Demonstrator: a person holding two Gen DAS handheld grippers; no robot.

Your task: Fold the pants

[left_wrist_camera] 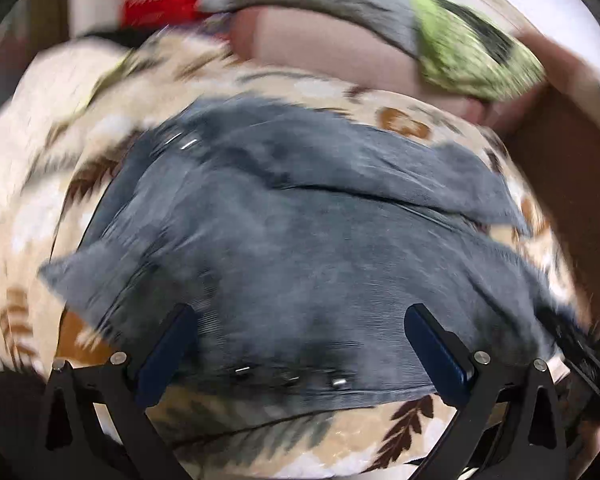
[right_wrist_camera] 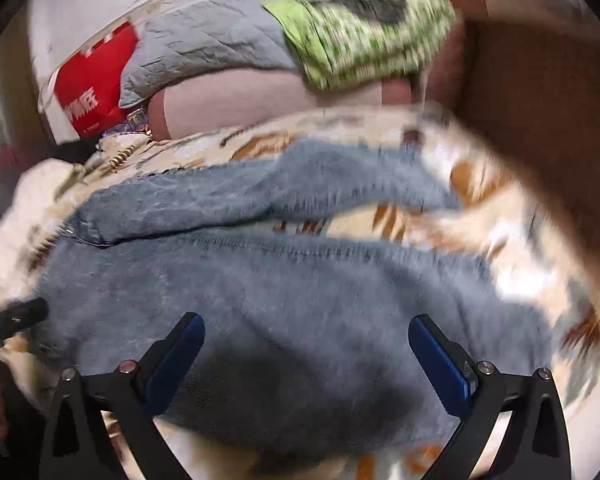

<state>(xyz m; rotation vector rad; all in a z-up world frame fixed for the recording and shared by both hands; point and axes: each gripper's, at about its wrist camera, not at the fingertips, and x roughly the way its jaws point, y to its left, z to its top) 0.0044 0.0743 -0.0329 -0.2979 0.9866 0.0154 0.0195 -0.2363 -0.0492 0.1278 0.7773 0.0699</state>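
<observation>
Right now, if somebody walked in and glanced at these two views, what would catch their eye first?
The blue-grey pants dominate both views, spread across a cream leaf-print blanket. Both tools are open above them, the left tool near the riveted edge, the right tool over plain fabric. Behind, a lime-green patterned cloth and a red box stand out in color.

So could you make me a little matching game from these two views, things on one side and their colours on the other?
Things:
1. pants
2. bedspread
3. pillow
4. box

Colours:
A. red with white lettering
B. cream with brown leaf print
C. faded grey-blue
D. lime green patterned

Pairs: 1-C, 2-B, 3-D, 4-A

Both the left gripper and the right gripper hover open over the pants.
</observation>
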